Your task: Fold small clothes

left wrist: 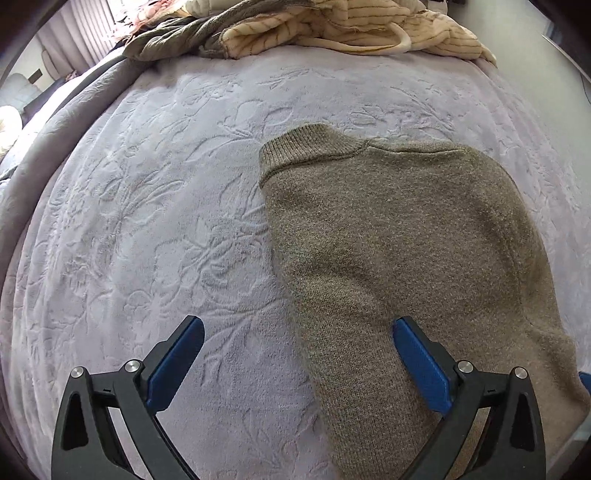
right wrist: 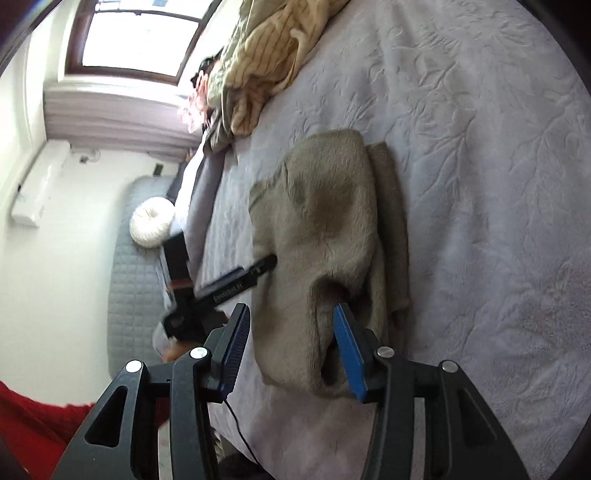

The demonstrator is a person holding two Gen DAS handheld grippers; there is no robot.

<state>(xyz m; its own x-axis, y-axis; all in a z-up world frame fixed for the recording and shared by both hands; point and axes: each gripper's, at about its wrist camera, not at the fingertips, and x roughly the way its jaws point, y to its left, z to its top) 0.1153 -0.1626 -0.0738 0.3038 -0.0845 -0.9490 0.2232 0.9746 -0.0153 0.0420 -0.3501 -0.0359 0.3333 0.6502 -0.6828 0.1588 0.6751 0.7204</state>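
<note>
Sweater [left wrist: 388, 240], olive knit, lies folded on the bed [left wrist: 147, 221] ahead of my fingers; left gripper [left wrist: 297, 326] and right gripper [right wrist: 291, 314] both gape, gripping nothing. Lettering on the left gripper is too blurred to read.

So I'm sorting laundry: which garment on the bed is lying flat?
The taupe knit sweater, spread on the bedspread; the cream striped garment lies crumpled at the far edge.

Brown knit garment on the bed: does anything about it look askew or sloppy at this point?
Mostly tidy. The brown knit garment lies folded on the lilac bedspread, but in the right wrist view its near end gapes and bulges instead of lying flat, and a lower layer sticks out along one side.
</note>
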